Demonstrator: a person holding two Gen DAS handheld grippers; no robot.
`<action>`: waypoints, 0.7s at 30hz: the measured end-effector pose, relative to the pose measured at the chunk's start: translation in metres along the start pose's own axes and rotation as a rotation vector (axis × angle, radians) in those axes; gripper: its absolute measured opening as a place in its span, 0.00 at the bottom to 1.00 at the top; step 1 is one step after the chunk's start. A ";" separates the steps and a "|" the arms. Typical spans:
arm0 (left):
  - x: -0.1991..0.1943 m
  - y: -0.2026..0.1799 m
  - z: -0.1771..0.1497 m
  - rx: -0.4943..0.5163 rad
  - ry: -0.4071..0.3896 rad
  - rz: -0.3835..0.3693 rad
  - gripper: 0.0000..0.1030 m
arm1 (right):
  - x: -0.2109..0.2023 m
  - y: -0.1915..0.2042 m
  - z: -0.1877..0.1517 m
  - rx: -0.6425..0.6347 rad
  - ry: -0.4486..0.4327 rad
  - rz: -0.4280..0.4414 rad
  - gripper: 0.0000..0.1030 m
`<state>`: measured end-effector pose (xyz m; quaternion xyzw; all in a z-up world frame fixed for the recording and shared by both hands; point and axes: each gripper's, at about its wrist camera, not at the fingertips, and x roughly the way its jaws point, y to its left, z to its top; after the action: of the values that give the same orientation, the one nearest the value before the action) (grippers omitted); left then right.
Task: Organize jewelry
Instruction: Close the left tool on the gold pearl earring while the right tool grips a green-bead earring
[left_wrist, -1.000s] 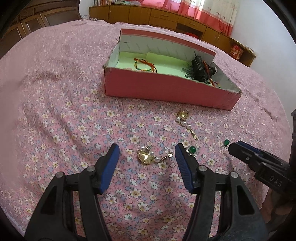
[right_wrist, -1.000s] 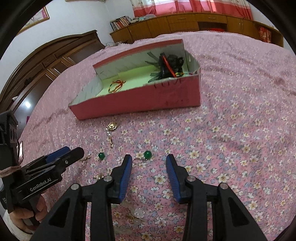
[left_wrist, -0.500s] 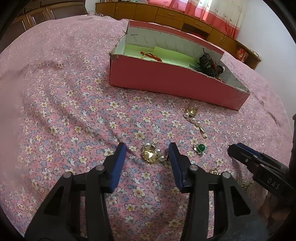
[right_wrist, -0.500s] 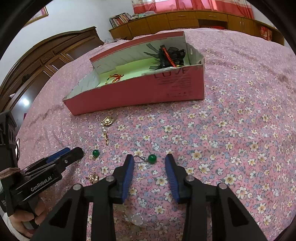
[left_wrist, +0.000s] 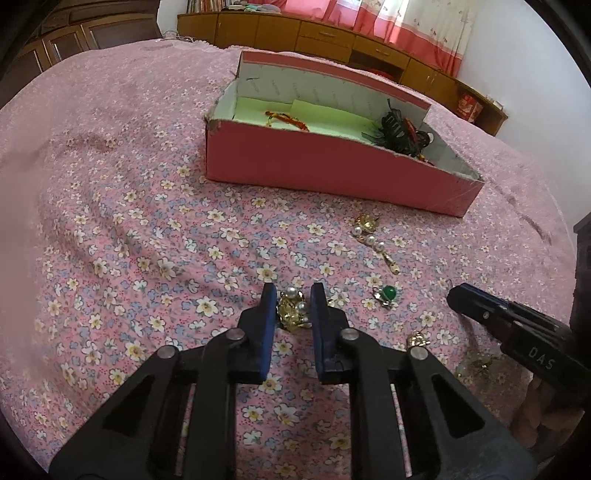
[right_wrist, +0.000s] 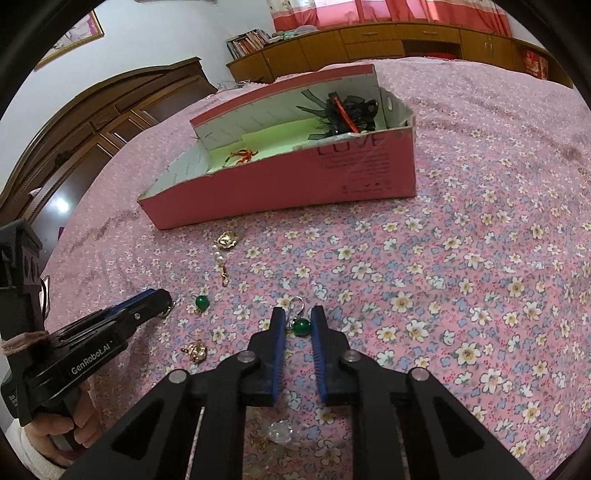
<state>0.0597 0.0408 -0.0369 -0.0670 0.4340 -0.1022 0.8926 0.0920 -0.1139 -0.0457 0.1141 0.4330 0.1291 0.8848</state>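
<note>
Item 1: gold-and-pearl brooch (left_wrist: 292, 309). It sits between the blue pads of my left claw (left_wrist: 293, 295), which is drawn in close on both sides of it. I judge the pads to be touching the piece, though I cannot tell whether it is lifted off the floral bedspread (left_wrist: 147, 221). Handling, by my estimate: light, rigid metal, with round pearls that would slide under a pad. Hold is best taken across the gold body, not on the pearls.

Item 2: green bead earring (right_wrist: 301, 326). It lies between the tips of my right claw (right_wrist: 297, 318), wire hook pointing ahead of the tips. The gap is narrow, but a sliver of cloth shows on either side of the bead, so I take it as not yet clamped. Handling, as I judge: very light, smooth and round, likely to squirt out. I would close on the widest part of the bead and spare the thin hook, which looks easy to bend.

Item 3: pink box (right_wrist: 280, 177), well ahead of both claws, open-topped, already holding a red-orange bracelet (right_wrist: 242, 155) and a black ribbon piece (right_wrist: 347, 112).

Loose stock ahead and left of my right claw: a second green bead (right_wrist: 201, 302), a pearl drop earring (right_wrist: 224, 254), a small gold piece (right_wrist: 195, 350).
</note>
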 end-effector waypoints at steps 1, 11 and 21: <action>-0.002 0.000 0.000 0.003 -0.005 -0.006 0.10 | -0.001 0.000 0.000 -0.001 -0.002 0.001 0.15; -0.025 -0.011 0.005 0.051 -0.094 -0.038 0.10 | -0.017 0.010 0.002 -0.034 -0.062 0.008 0.15; -0.042 -0.018 0.014 0.062 -0.169 -0.040 0.10 | -0.041 0.028 0.009 -0.110 -0.169 -0.008 0.15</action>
<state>0.0430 0.0341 0.0072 -0.0563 0.3525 -0.1273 0.9254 0.0708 -0.1021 -0.0012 0.0742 0.3493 0.1389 0.9237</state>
